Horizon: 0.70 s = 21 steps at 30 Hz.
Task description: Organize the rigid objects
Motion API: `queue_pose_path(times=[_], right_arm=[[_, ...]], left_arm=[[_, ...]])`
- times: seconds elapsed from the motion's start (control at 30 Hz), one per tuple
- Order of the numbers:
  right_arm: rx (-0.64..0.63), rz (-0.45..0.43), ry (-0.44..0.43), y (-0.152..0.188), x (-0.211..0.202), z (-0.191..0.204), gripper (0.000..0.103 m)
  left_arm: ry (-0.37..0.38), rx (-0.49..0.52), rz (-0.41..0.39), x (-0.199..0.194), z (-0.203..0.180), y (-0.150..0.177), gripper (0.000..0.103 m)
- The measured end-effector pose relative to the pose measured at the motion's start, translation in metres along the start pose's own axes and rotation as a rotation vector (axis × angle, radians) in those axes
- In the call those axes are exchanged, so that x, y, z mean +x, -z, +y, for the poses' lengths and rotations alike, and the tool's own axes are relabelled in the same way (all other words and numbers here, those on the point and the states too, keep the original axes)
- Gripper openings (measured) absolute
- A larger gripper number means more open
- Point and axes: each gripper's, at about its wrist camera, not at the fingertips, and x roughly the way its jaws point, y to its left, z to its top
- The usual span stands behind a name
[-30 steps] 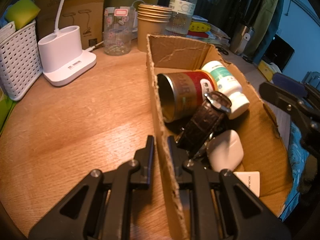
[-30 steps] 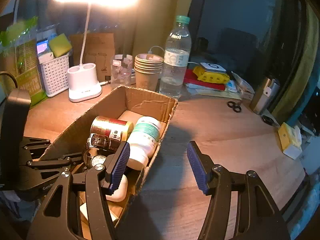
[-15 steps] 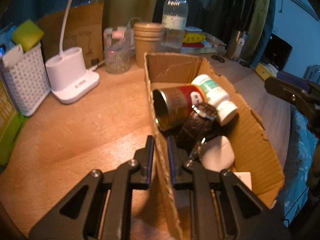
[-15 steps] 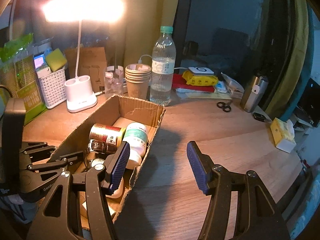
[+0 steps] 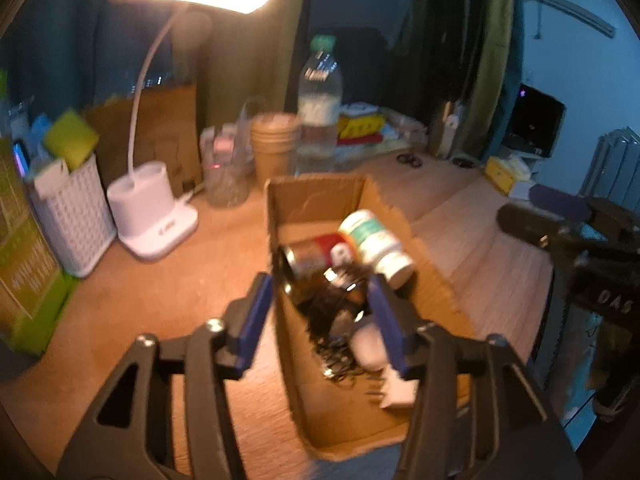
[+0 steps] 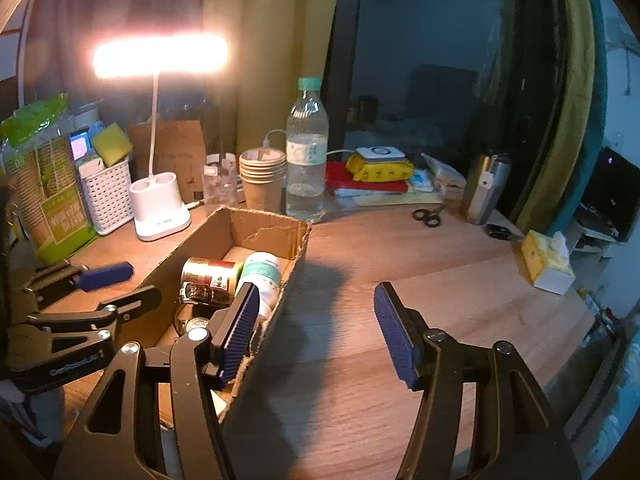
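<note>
One table: a wooden table (image 6: 460,280) carries everything, its grain lit warm by the lamp.
One box: an open cardboard box (image 6: 264,224) with torn edges lies lengthwise near the middle of the table, in front of the cups and bottle.
One lamp: a white desk lamp (image 6: 160,208), switched on, stands behind the box beside one white basket (image 6: 106,196).
One bottle: a clear water bottle (image 6: 307,152) with a green cap stands upright just behind the box.
One stack: paper cups (image 6: 263,178), nested, just left of the bottle.
Two grippers: the left gripper (image 5: 320,312) is opening, its blue pads either side of the box's left wall and not pressing it; the right gripper (image 6: 316,328) is also opening, its fingers wide apart across the box's right wall, clear of it.
Four items in the box: one red-and-gold tin (image 6: 210,274) on its side, one white pill bottle (image 6: 262,276) with a green label beside it, one dark-strapped watch (image 5: 336,308), one small white case (image 5: 368,344).
</note>
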Motion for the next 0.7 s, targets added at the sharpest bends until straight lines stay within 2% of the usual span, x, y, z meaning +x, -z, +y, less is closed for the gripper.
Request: queue_pose_path(times=[0.07, 0.17, 0.27, 0.33, 0.4, 0.5, 0.7], right_arm=[[0.014, -0.019, 0.006, -0.002, -0.008, -0.004, 0.071], [0.02, -0.042, 0.02, -0.003, -0.022, -0.007, 0.071], [0.03, -0.064, 0.034, -0.002, -0.036, -0.011, 0.072], [0.034, -0.079, 0.044, -0.002, -0.047, -0.013, 0.072], [0.037, -0.096, 0.051, -0.002, -0.057, -0.014, 0.073], [0.047, -0.122, 0.054, -0.003, -0.073, -0.018, 0.081], [0.068, -0.163, 0.054, -0.003, -0.097, -0.023, 0.081]], left_arm=[[0.005, 0.014, -0.02, -0.009, -0.006, -0.004, 0.056], [0.025, -0.002, -0.033, -0.021, -0.014, -0.012, 0.064], [0.033, -0.015, -0.075, -0.039, -0.022, -0.019, 0.075], [0.016, -0.002, -0.097, -0.051, -0.031, -0.021, 0.086], [-0.002, 0.012, -0.113, -0.062, -0.039, -0.023, 0.089], [-0.014, 0.028, -0.13, -0.074, -0.047, -0.026, 0.089], [-0.039, 0.032, -0.145, -0.091, -0.056, -0.026, 0.095]])
